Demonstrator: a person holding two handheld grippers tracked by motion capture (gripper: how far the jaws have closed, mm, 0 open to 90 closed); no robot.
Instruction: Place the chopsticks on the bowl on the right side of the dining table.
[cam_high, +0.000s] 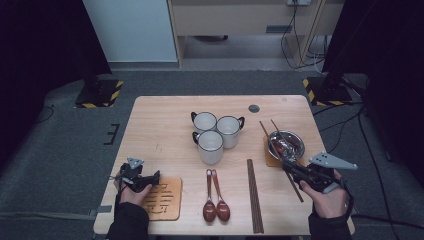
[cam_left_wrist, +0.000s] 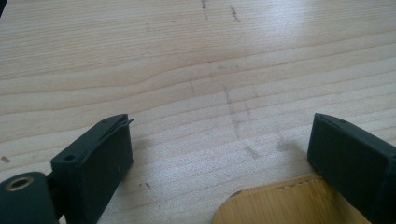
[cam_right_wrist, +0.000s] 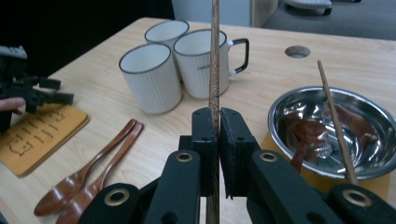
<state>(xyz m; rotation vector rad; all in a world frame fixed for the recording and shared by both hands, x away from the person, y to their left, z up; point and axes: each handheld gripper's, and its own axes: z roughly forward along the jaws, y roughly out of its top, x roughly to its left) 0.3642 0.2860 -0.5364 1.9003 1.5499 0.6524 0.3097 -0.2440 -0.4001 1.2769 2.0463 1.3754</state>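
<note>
My right gripper is shut on a dark wooden chopstick, held slanting just above the table's right side. A second chopstick lies across a steel bowl with dark wooden spoons inside it. The bowl sits on a bamboo coaster. My left gripper rests open near the front left, its jaws wide apart over bare wood and the corner of another bamboo coaster.
Three white mugs cluster mid-table. Two wooden spoons and a pair of chopsticks lie near the front edge. A round cable hole is at the back.
</note>
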